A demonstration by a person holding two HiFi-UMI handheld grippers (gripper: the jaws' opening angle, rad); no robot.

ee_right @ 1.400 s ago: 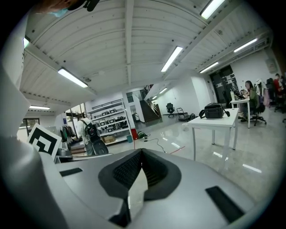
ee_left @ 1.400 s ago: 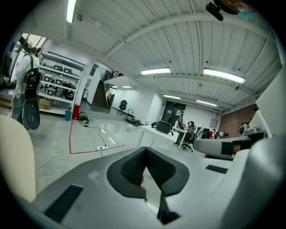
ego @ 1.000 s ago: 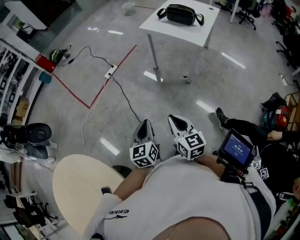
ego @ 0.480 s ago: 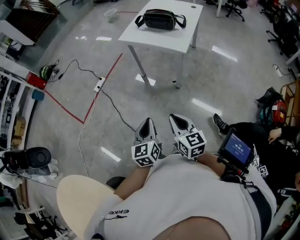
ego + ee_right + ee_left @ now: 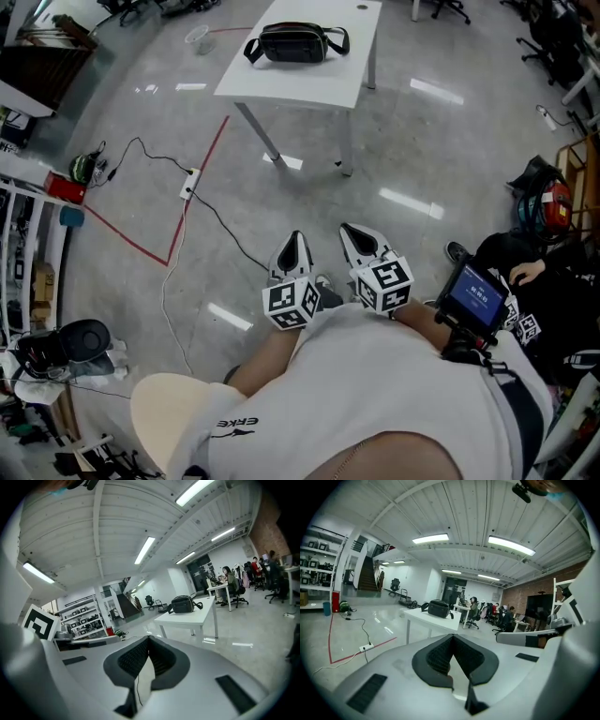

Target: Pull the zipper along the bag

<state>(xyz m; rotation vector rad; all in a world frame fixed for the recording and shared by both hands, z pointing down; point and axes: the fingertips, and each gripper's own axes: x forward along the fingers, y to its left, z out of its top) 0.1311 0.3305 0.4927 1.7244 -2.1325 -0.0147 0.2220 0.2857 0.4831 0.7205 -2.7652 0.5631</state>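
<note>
The black shoulder bag (image 5: 295,42) lies on the white bench (image 5: 309,84), about midway between the near and far edges and closer to the left edge as the head view shows it; its strap loops out at both ends. The zipper cannot be made out at this range. Both claws are held over the grey floor (image 5: 422,159), well apart from the bench, side by side and near each other, both pointing toward it. The left claw (image 5: 294,242) is pressed together: in the left gripper view its ribbed pads (image 5: 438,656) meet at the tip (image 5: 452,638) with nothing between them. The right claw (image 5: 356,236) is likewise pressed together and empty, its pads meeting at the tip (image 5: 148,639) in the right gripper view. Both gripper views show the bag (image 5: 438,608) (image 5: 183,604) upright on the bench top ahead. A red tape line (image 5: 192,192) and a power strip (image 5: 188,184) with its cable lie on the floor left of the bench.
</note>
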